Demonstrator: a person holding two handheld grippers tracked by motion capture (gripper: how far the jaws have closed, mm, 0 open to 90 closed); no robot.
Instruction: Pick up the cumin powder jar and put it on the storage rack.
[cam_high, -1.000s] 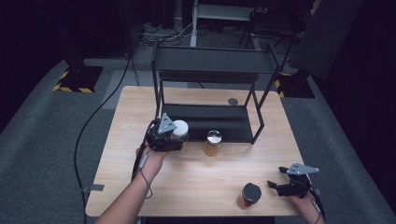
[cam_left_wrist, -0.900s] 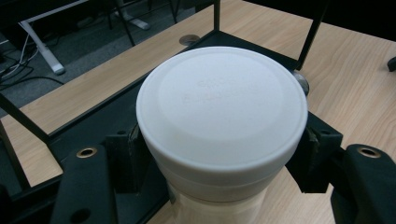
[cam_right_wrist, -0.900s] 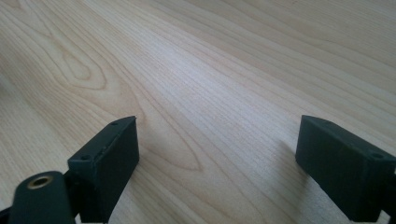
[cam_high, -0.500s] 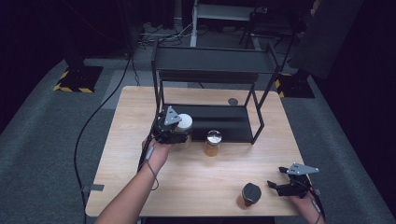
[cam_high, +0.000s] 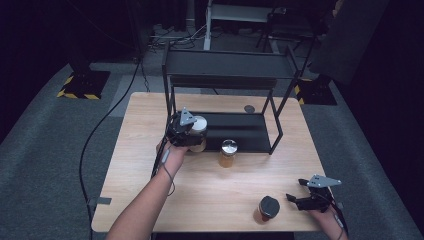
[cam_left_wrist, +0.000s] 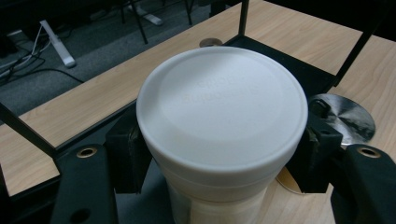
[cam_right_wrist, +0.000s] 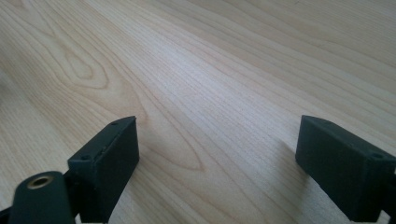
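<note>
My left gripper (cam_high: 192, 135) is shut on a white-lidded jar (cam_high: 198, 131), held just at the front left edge of the black rack's lower shelf (cam_high: 240, 131). In the left gripper view the white lid (cam_left_wrist: 222, 109) sits between the two black jaws, which press its sides. A silver-lidded jar of amber stuff (cam_high: 228, 152) stands on the table right of it, seen also as the silver lid (cam_left_wrist: 343, 119). My right gripper (cam_high: 295, 201) rests open near the table's front right, beside a dark-lidded jar (cam_high: 267, 209). The right gripper's jaws (cam_right_wrist: 217, 163) stand apart over bare wood.
The black two-level metal rack (cam_high: 230, 70) stands at the back middle of the wooden table (cam_high: 150, 165). A small round disc (cam_high: 249, 108) lies on the table behind the rack's lower shelf. Dark floor, cables and stands surround the table.
My left gripper has carried the white-lidded jar to the right and farther from the person, up to the rack's lower shelf. The right gripper has stayed put.
</note>
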